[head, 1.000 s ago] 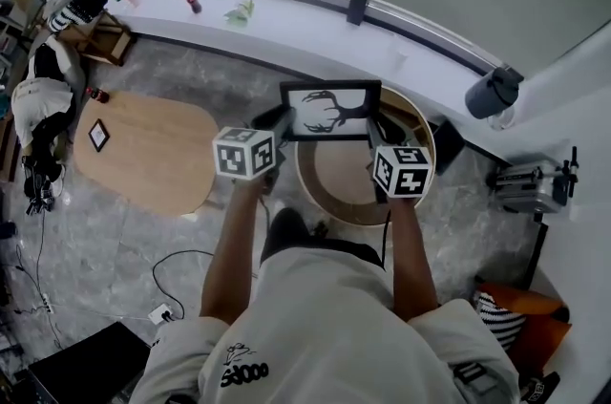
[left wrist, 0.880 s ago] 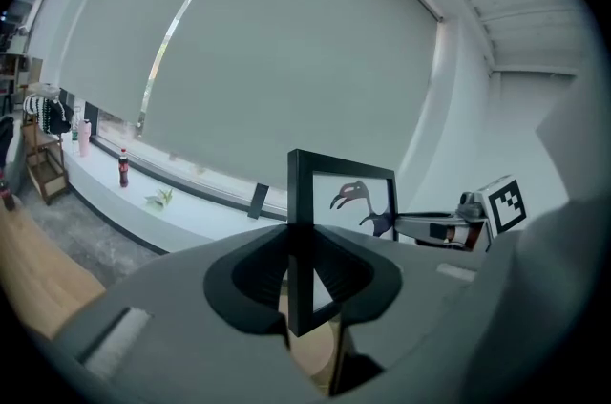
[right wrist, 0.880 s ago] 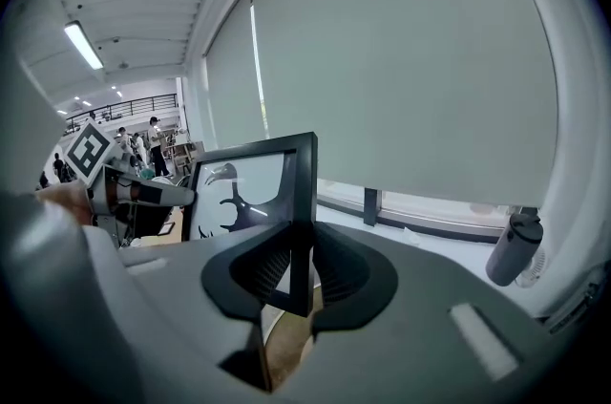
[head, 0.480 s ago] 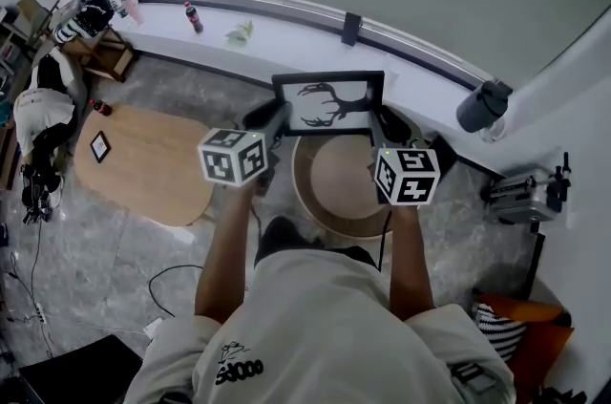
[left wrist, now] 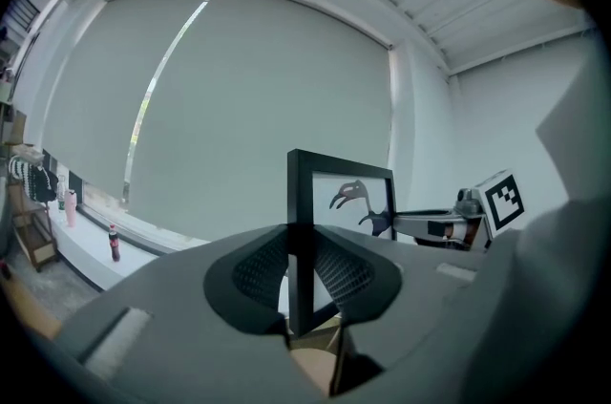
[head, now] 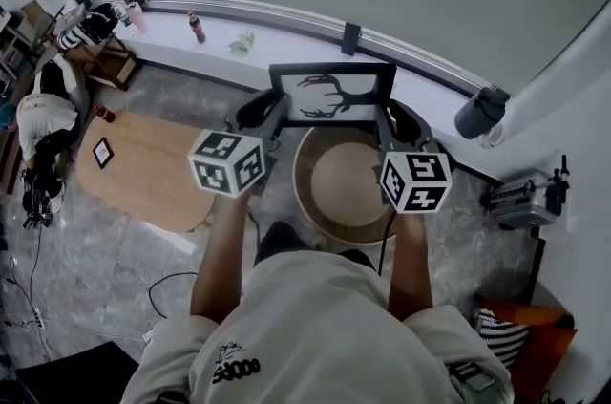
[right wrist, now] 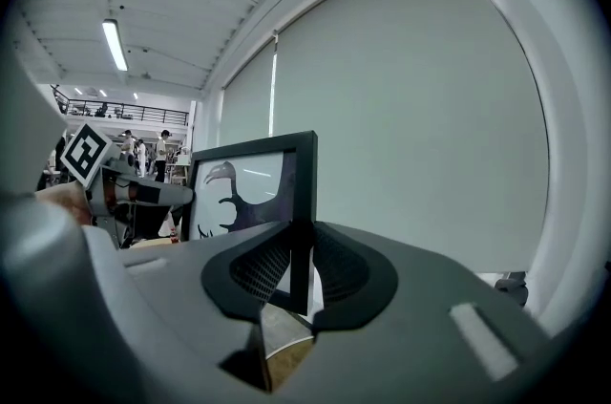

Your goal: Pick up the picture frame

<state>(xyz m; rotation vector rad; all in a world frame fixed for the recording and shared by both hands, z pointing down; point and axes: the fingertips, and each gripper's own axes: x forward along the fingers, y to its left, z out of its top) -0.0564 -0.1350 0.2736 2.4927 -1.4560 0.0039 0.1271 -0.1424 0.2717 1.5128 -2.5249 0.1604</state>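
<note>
A black picture frame [head: 332,94] with a dark antler print on white is held upright in the air above a round wooden table [head: 304,192]. My left gripper [head: 270,114] is shut on its left edge, and my right gripper [head: 389,117] is shut on its right edge. In the left gripper view the frame's black edge [left wrist: 302,259] stands between the ribbed pads [left wrist: 262,270]. The right gripper view shows the frame [right wrist: 250,192] and its edge [right wrist: 303,230] clamped the same way, with the other gripper's marker cube [right wrist: 88,154] beyond.
Below lie an oval wooden table [head: 143,165] with a small dark frame [head: 102,153] on it. A long white ledge [head: 286,34] carries a bottle [head: 197,27]. A black cable [head: 167,283] trails on the grey stone floor. Clutter stands at the far left.
Both grippers have risen together with the frame held between them, lifting it off the round table toward the camera. The frame now stands more upright.
</note>
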